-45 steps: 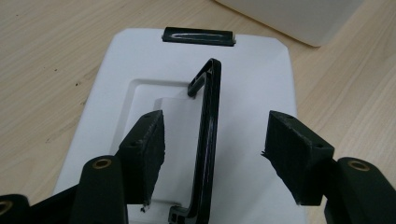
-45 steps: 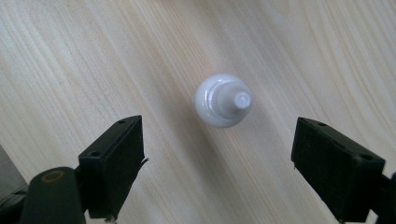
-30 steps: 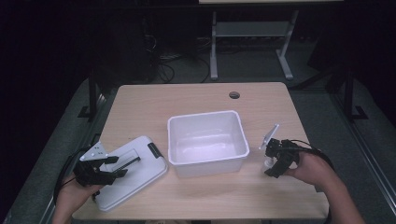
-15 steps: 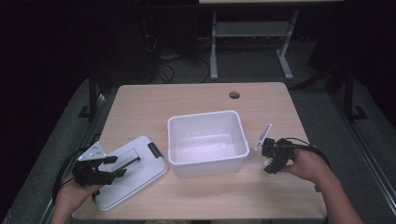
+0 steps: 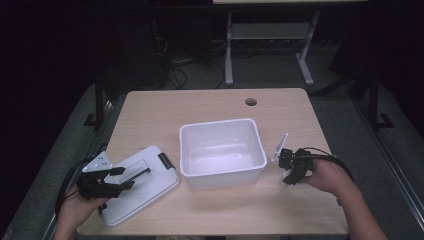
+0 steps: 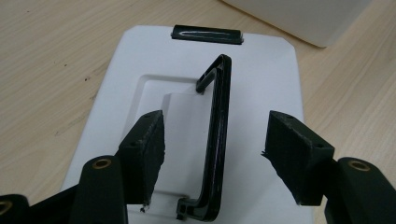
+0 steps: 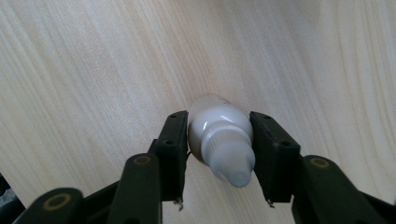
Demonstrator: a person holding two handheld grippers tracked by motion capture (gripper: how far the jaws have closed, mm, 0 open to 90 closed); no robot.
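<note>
A white bin (image 5: 221, 150) stands open at the table's middle. Its flat white lid (image 5: 140, 182) (image 6: 187, 116) lies to the left, with a black handle (image 6: 215, 140) raised on edge and a black latch (image 6: 207, 34) at its far end. My left gripper (image 5: 116, 181) (image 6: 215, 154) hovers low over the lid, open, one jaw on each side of the handle without touching it. To the right of the bin, my right gripper (image 5: 288, 169) (image 7: 219, 154) is shut on a small white dropper bottle (image 7: 220, 135), its cap pointing back toward the camera, just above the wood.
A round cable hole (image 5: 251, 102) sits near the table's far edge. Bare wood lies behind the bin and along the front. A metal stand (image 5: 270, 40) and cables rest on the dark floor beyond the table.
My right gripper has shifted slightly left toward the bin with the bottle. The left gripper stays over the lid, barely moved.
</note>
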